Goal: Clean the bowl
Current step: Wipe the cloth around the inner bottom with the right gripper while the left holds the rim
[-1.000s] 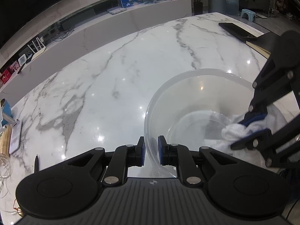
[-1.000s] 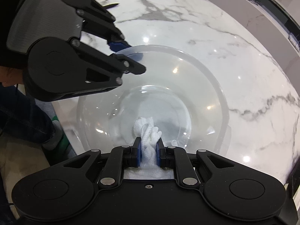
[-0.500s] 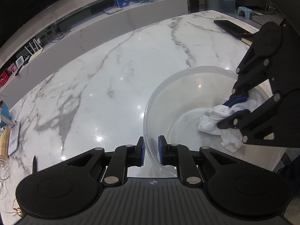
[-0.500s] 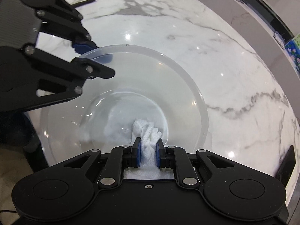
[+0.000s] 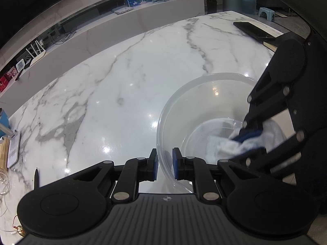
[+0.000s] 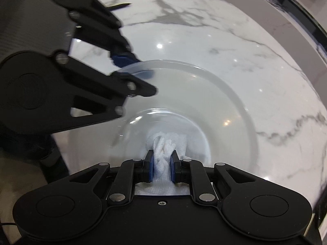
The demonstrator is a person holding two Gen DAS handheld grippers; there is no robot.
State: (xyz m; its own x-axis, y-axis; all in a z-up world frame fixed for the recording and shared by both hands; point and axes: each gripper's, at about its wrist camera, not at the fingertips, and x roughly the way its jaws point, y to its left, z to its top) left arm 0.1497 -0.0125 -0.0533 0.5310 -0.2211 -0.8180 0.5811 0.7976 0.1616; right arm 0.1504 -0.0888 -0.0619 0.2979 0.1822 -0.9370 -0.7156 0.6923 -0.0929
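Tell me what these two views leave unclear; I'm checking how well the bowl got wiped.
- Bowl floor, left wrist view: its right part is hidden by the right gripper and white cloth.
- Bowl's near wall, right wrist view: cut off behind the right gripper's body.
- Dirt or streaks: the clear plastic, glare and motion blur hide them.
- Left gripper fingers, right wrist view: blurred at the rim.

No legible text, label, brand, number or sign anywhere in either wrist view.
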